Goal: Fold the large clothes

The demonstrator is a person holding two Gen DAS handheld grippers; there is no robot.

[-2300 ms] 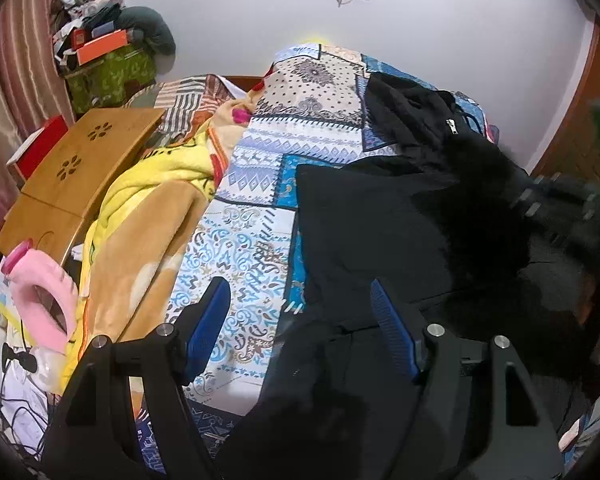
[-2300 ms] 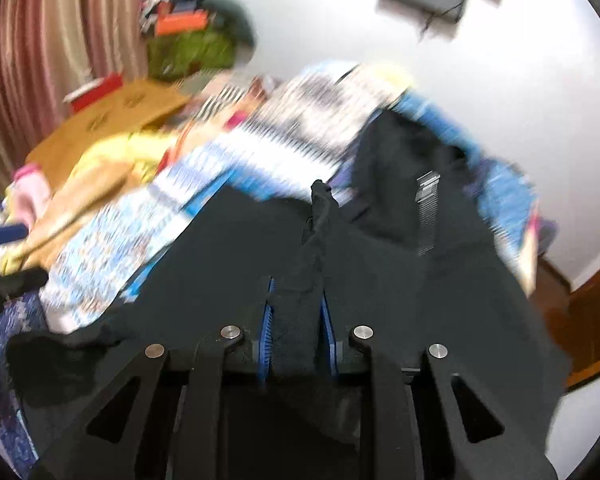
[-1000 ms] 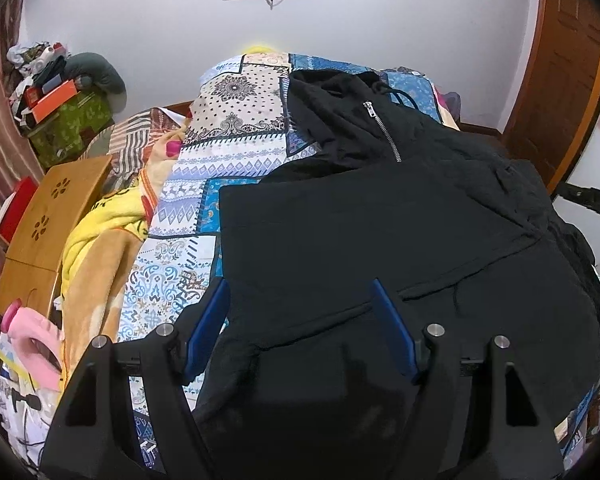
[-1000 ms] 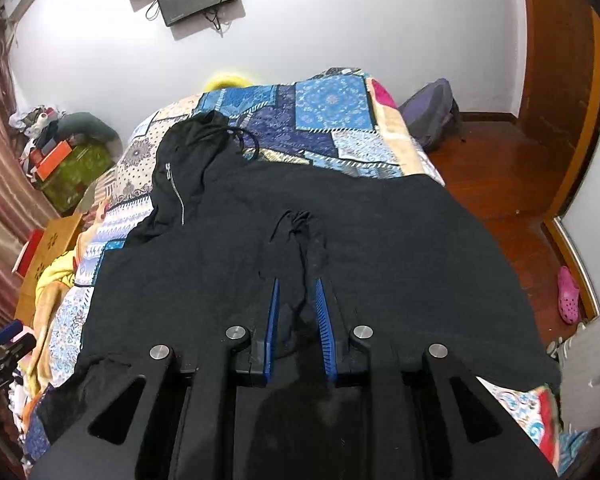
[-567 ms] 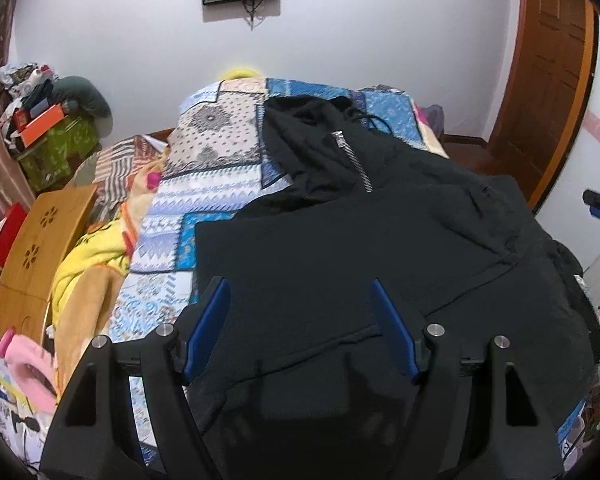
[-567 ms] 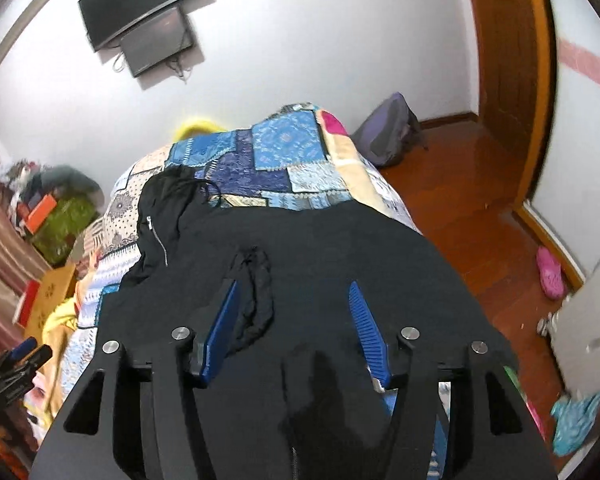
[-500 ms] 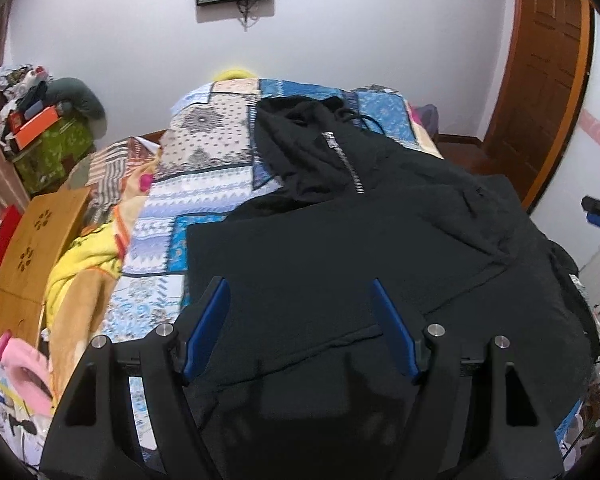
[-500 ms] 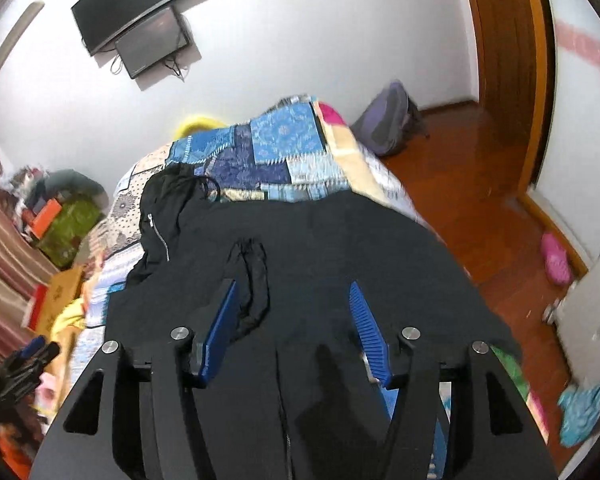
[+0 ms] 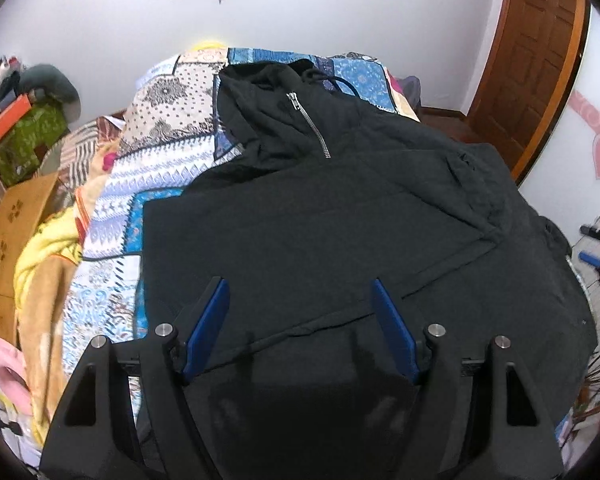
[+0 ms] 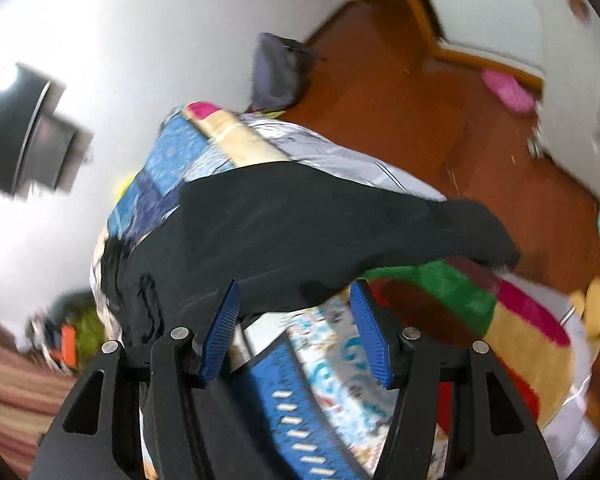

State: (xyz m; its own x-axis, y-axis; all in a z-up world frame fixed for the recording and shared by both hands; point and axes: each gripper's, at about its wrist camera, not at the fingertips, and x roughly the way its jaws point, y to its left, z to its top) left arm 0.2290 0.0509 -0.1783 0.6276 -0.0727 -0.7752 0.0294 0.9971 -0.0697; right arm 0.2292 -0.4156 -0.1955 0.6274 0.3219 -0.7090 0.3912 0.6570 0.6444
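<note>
A large black zip hoodie (image 9: 320, 220) lies spread on the patchwork bedspread (image 9: 172, 152), hood toward the far wall. Its left side is folded over the body. My left gripper (image 9: 298, 320) is open and empty above the hoodie's lower part. In the right wrist view the hoodie (image 10: 292, 232) lies at the bed's right edge, with one black end drooping over the side. My right gripper (image 10: 294, 320) is open and empty just above that edge. This view is tilted and blurred.
A yellow and tan blanket (image 9: 48, 264) and a wooden lap table (image 9: 16, 208) lie left of the bed. A brown door (image 9: 540, 52) stands at the right. In the right wrist view there is a wooden floor (image 10: 420, 120), a dark bag (image 10: 280, 68) and a pink slipper (image 10: 508, 92).
My right gripper let go of the black fabric, opened, and swung right and down toward the bed's right edge. My left gripper stayed open while its view moved right over the hoodie.
</note>
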